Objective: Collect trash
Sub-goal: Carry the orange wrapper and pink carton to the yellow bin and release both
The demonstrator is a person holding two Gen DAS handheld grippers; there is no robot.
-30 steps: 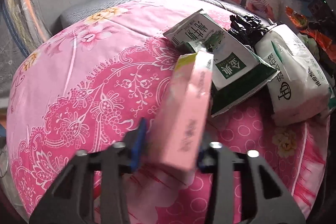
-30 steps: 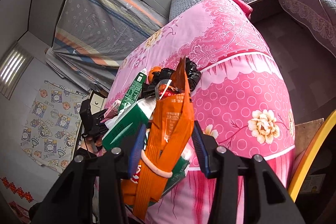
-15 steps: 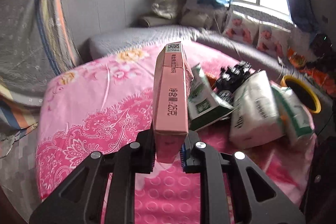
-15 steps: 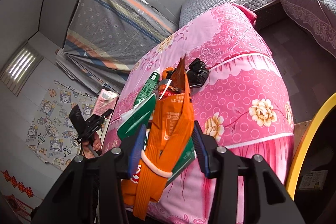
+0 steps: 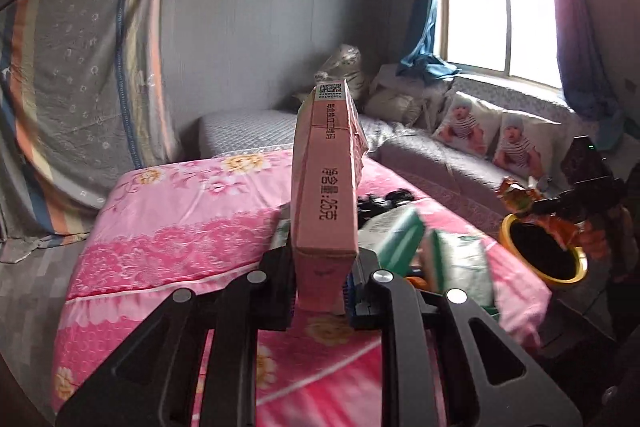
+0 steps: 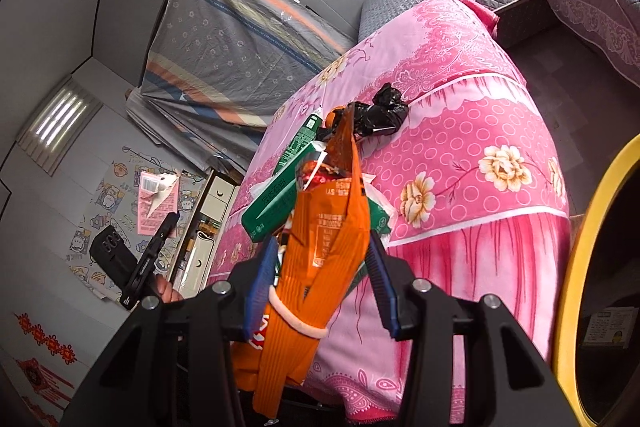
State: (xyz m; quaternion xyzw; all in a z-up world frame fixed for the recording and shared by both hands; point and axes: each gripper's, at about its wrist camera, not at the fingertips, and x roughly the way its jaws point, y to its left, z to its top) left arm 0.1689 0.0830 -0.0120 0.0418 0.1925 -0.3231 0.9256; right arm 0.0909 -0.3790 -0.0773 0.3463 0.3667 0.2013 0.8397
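My left gripper (image 5: 320,287) is shut on a pink carton (image 5: 326,187) and holds it upright above the pink bed (image 5: 180,227); it also shows far left in the right wrist view (image 6: 154,205). My right gripper (image 6: 320,279) holds an orange snack bag (image 6: 320,247) between its fingers, beside the yellow-rimmed bin (image 6: 576,267). The bin (image 5: 542,259) and the orange bag (image 5: 560,227) show at the right of the left wrist view. Green-and-white packets (image 5: 440,255) and a black bag (image 6: 384,111) lie on the bed.
A grey sofa (image 5: 460,163) with baby-print cushions runs under the window. A striped cloth (image 5: 80,99) covers something against the left wall. The floor lies between the bed and the sofa (image 6: 560,67).
My left gripper lifted the pink carton off the bed, closed on it and turned it upright. My right gripper drew back from the bed with the orange bag, and the bin rim came into view.
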